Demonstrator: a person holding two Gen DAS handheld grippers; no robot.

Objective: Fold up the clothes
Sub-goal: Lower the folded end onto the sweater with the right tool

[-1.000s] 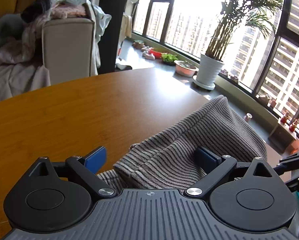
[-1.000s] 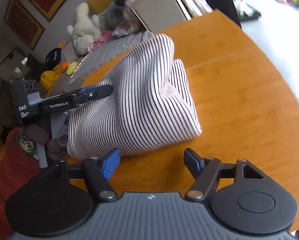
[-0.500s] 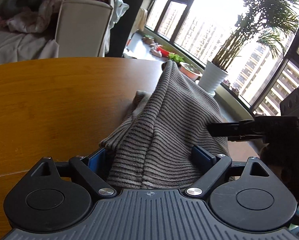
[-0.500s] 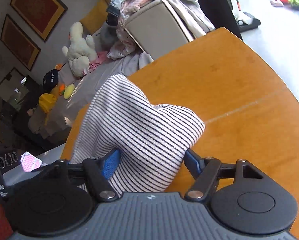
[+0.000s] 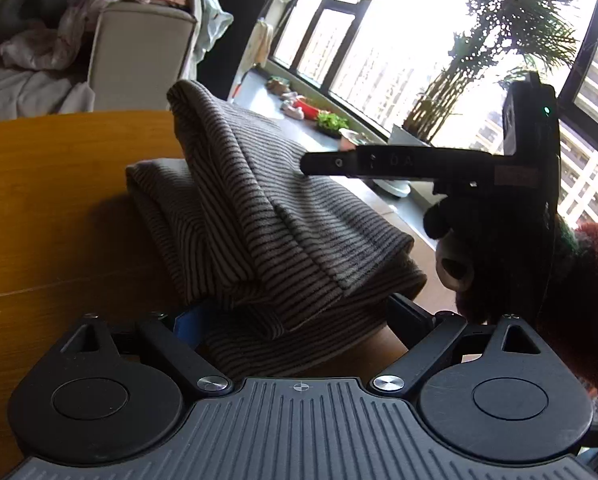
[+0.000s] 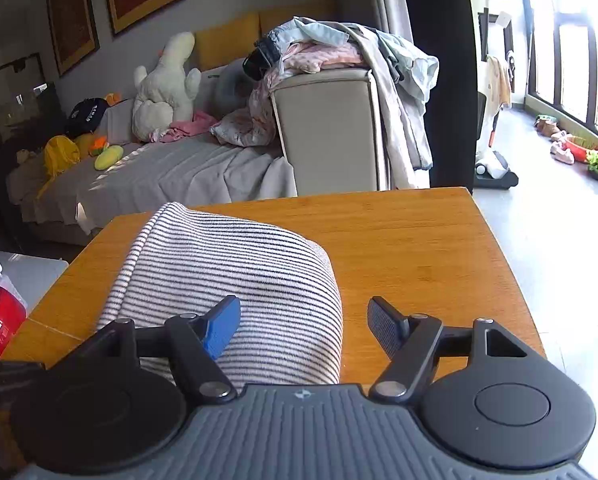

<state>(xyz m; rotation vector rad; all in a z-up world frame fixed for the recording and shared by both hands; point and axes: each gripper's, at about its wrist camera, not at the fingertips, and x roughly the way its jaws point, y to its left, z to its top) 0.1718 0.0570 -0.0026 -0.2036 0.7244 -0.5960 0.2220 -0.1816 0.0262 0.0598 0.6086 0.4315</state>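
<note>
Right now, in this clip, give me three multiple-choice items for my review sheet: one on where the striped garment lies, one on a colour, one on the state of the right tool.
1. Where does the striped garment lie?
A. On the wooden table
B. On the sofa
C. On the floor by the window

2. What colour is the pad on one finger of the right tool?
A. Red
B. Blue
C. Green

3. How do the right tool's jaws stand?
A. Shut on the garment
B. Shut on nothing
C. Open, spread apart over the garment's edge

Answers:
1. A: the right wrist view shows the bunched cloth resting on the orange-brown tabletop.
2. B: the finger pad over the cloth is bright blue.
3. C: a wide gap separates the two fingers, and tabletop shows between them.
</note>
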